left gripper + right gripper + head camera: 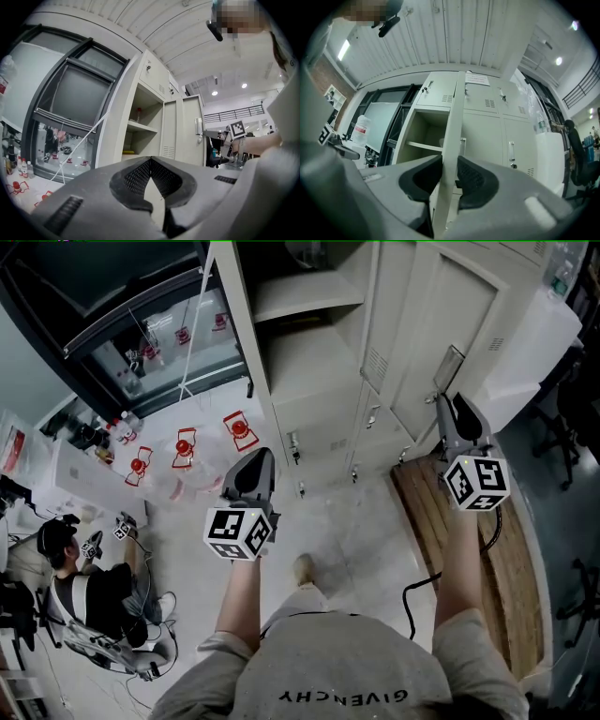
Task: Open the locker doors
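Big cream locker bank (309, 390) fills the top of the head view. One compartment is standing open, with a shelf (423, 146) inside. The open door (454, 117) is swung out and shows edge-on in the right gripper view. The right gripper (449, 178) is clamped onto that edge, one pad on each face. The closed doors (518, 145) are just to the right of it. The left gripper (151, 160) is off to the left, aimed at the lockers and clenched on nothing, tips touching.
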`<state>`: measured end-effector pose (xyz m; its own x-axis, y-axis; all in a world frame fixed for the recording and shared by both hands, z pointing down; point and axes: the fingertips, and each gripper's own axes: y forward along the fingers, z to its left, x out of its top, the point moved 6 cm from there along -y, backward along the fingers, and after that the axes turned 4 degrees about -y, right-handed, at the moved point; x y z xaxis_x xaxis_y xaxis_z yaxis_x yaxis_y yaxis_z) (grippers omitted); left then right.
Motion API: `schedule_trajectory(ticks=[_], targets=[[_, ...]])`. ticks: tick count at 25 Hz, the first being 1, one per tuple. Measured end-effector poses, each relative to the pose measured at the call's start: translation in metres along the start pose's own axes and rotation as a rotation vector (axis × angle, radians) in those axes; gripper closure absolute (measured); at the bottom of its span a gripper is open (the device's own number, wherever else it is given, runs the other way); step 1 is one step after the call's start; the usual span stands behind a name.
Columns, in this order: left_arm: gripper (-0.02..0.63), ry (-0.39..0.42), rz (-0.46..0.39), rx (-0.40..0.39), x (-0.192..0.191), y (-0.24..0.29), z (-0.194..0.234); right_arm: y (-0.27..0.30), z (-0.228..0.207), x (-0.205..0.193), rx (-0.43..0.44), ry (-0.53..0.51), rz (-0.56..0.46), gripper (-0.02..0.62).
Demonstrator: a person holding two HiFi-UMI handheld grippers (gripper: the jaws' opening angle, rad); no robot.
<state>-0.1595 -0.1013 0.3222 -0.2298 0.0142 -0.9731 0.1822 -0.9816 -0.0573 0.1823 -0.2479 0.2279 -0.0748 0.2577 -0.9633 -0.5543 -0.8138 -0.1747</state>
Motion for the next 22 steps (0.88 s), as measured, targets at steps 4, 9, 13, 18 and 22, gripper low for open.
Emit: schedule_trajectory(ticks=[4,9,13,18,22], targets=[[0.607,-0.004,0.003,0.010,-0.003,-0.004,0.004,0.000,-0.005,-0.002,-0.024,0.001,0.004,0.494],[0.607,-0.008,0.006,0.024,-0.007,-0.009,0.010,-0.002,-0.007,0.001,-0.068,-0.023,-0.032,0.439],[0.607,-0.010,0.009,0.032,-0.008,-0.014,0.012,-0.012,-0.005,0.008,-0.122,-0.051,-0.079,0.389],[0.607,-0.011,0.015,0.041,-0.013,-0.016,0.011,-0.024,0.005,0.005,-0.117,-0.069,-0.091,0.387],[0.607,-0.015,0.018,0.043,-0.016,-0.018,0.009,-0.034,0.019,0.000,-0.082,-0.067,-0.084,0.387]])
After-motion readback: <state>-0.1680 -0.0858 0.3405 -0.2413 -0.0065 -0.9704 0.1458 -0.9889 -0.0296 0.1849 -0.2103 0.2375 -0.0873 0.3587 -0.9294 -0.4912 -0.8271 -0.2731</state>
